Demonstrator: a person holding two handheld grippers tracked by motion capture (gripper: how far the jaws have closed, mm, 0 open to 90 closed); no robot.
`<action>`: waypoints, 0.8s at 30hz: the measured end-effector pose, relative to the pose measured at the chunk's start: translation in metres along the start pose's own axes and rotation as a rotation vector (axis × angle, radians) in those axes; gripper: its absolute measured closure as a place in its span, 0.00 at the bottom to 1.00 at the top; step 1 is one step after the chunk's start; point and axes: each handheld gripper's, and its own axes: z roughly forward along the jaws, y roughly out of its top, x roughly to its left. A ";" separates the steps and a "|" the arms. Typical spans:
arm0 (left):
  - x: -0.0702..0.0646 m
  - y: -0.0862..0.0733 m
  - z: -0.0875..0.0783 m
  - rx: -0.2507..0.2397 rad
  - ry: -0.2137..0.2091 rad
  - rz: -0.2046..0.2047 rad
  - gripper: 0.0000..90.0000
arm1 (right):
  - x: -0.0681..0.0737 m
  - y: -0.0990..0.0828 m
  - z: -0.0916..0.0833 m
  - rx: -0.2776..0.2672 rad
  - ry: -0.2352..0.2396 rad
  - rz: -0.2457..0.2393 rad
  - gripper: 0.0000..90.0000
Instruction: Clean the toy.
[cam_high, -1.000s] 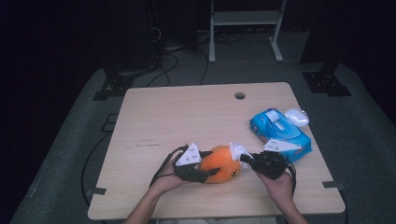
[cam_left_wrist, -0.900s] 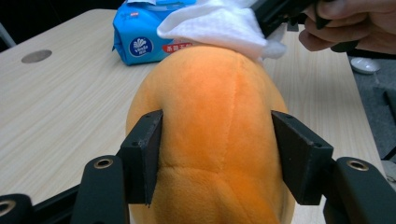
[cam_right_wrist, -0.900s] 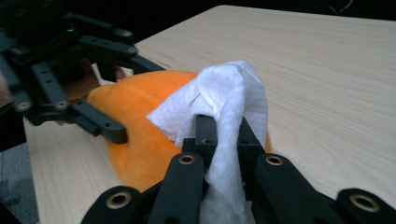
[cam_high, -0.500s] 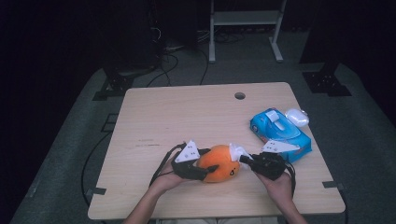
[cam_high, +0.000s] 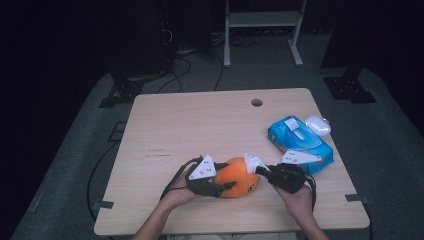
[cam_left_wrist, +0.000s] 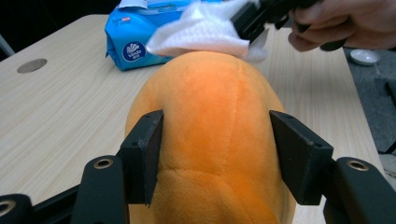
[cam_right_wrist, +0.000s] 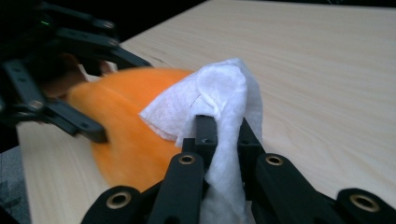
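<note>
An orange plush toy (cam_high: 241, 178) lies near the table's front edge. My left gripper (cam_high: 226, 181) is shut on it from the left, and its black pads (cam_left_wrist: 144, 149) press into both sides of the plush (cam_left_wrist: 215, 126). Those jaws have just been closing slightly on the plush. My right gripper (cam_high: 260, 170) comes in from the right, shut on a crumpled white wipe (cam_high: 251, 162). The wipe (cam_right_wrist: 219, 93) is pinched between its jaws (cam_right_wrist: 224, 135) and rests against the far end of the plush (cam_right_wrist: 126, 126). In the left gripper view, the wipe (cam_left_wrist: 201, 32) lies on top of the plush under the right gripper (cam_left_wrist: 254, 18).
A blue pack of wipes (cam_high: 300, 142) lies at the table's right edge, just behind my right hand, with a small white object (cam_high: 318, 125) beside it. A cable hole (cam_high: 256, 102) sits near the far edge of the wooden table (cam_high: 200, 125). Dark floor and stands surround the table.
The right gripper with the wipe has shifted slightly against the plush. The left gripper and the plush stay where they were.
</note>
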 end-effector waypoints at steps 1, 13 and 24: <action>0.001 -0.001 -0.001 -0.003 -0.002 -0.011 0.43 | -0.004 -0.002 0.001 0.013 -0.016 0.009 0.93; 0.004 0.000 -0.001 -0.008 -0.002 -0.029 0.36 | 0.008 0.002 0.001 -0.019 0.038 -0.009 0.93; -0.003 0.002 0.005 0.019 -0.022 0.002 0.40 | 0.022 0.011 -0.001 -0.031 0.050 -0.069 0.93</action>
